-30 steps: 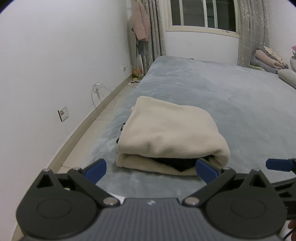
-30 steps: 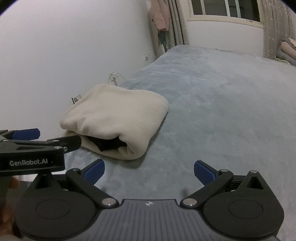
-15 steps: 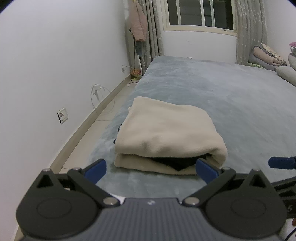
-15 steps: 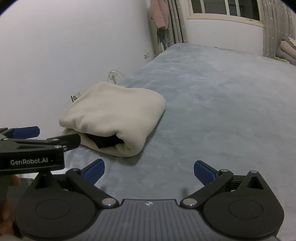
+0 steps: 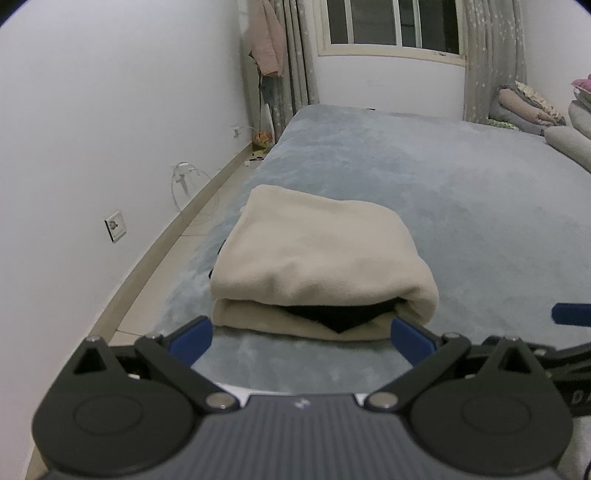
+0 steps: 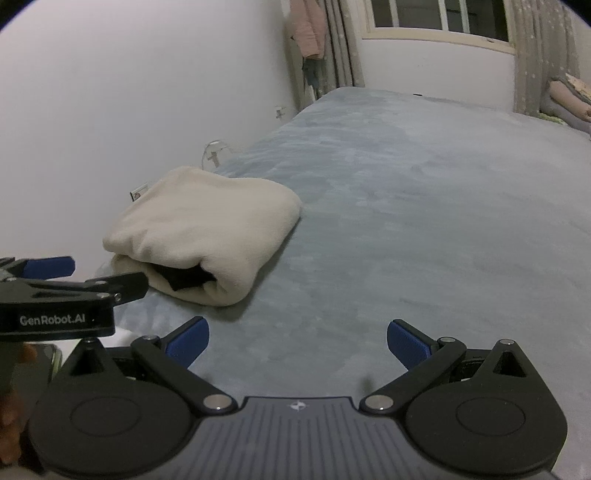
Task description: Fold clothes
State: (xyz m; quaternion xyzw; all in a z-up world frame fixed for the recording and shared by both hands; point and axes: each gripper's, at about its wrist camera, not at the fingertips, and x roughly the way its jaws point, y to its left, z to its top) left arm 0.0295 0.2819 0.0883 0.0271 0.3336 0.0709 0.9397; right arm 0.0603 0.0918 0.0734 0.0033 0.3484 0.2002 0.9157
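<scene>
A cream fleece garment (image 5: 317, 258) lies folded into a thick bundle on the grey-blue bed cover (image 5: 461, 192), near the bed's left edge; a dark lining shows at its near open end. My left gripper (image 5: 301, 338) is open just in front of that end, holding nothing. In the right wrist view the same cream garment (image 6: 207, 229) sits to the left, and my right gripper (image 6: 297, 341) is open over bare cover to the right of it. The left gripper (image 6: 55, 291) shows at the left edge there.
A white wall (image 5: 110, 129) with a socket (image 5: 115, 226) and a strip of floor run along the bed's left side. Folded bedding and pillows (image 5: 532, 110) pile at the far right. A window with curtains (image 5: 391, 26) closes the far end.
Both grippers have drawn back slightly from the folded garment and stay open. The garment has not moved.
</scene>
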